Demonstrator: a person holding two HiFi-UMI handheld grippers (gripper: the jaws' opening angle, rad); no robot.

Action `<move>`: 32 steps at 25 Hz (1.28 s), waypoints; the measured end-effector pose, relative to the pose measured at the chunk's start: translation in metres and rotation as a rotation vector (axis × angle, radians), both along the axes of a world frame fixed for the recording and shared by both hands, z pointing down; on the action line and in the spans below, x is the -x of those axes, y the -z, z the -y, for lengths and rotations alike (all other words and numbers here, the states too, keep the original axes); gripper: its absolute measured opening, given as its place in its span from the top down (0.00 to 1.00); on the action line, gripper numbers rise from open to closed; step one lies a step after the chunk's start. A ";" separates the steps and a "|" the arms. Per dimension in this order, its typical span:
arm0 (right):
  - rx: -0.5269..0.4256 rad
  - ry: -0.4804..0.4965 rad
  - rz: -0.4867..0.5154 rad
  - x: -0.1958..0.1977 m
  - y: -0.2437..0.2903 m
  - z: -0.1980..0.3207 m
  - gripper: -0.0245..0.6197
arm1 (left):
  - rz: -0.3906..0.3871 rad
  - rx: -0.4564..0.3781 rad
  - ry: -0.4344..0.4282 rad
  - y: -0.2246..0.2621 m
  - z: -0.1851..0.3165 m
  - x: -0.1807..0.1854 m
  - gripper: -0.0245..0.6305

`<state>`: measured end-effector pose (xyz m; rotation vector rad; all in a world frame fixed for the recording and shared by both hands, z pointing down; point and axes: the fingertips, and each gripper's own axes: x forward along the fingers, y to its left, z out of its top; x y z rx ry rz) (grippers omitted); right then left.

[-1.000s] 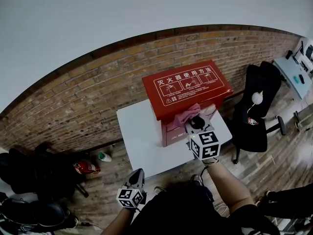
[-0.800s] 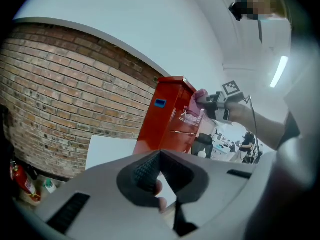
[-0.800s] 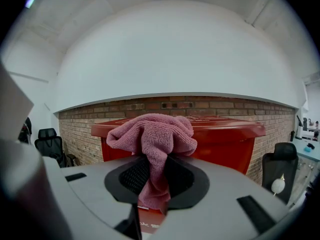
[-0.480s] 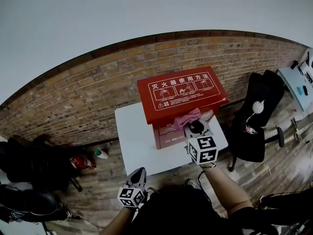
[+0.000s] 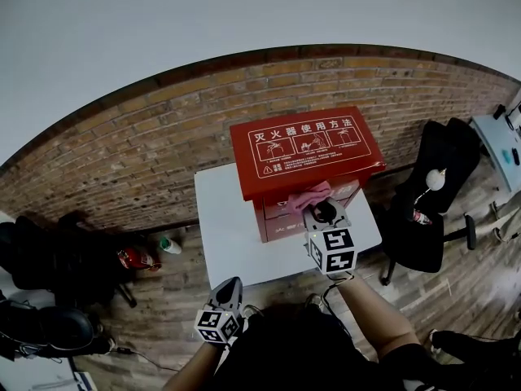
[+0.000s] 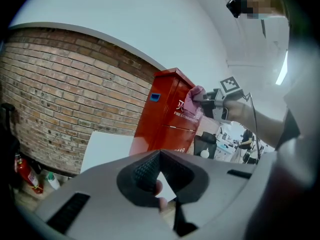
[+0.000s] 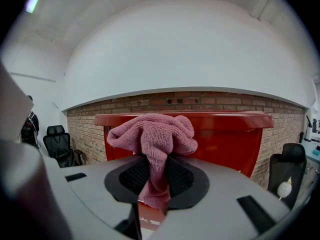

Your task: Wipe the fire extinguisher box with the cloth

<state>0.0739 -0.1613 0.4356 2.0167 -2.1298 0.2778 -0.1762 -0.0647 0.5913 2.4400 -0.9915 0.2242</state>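
Pink cloth pinched in right gripper, perhaps touching red box, left gripper closed

A white table stands on a wood-plank floor, near a brick wall. A red box stands upright on the table's far right part. On the floor left of the table are a red extinguisher and a small bottle. A black chair stands on the right.
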 end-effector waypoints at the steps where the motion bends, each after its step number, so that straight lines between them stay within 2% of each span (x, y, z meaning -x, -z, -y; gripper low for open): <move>1: 0.002 0.001 0.000 0.000 -0.002 0.000 0.81 | 0.002 0.000 0.003 0.000 0.000 0.001 0.94; 12: 0.011 0.008 -0.018 -0.001 -0.024 0.000 0.81 | 0.021 0.013 0.019 -0.007 -0.007 0.008 0.94; 32: 0.064 0.012 -0.019 -0.001 -0.081 0.002 0.81 | 0.031 0.044 0.021 -0.007 -0.007 0.001 0.94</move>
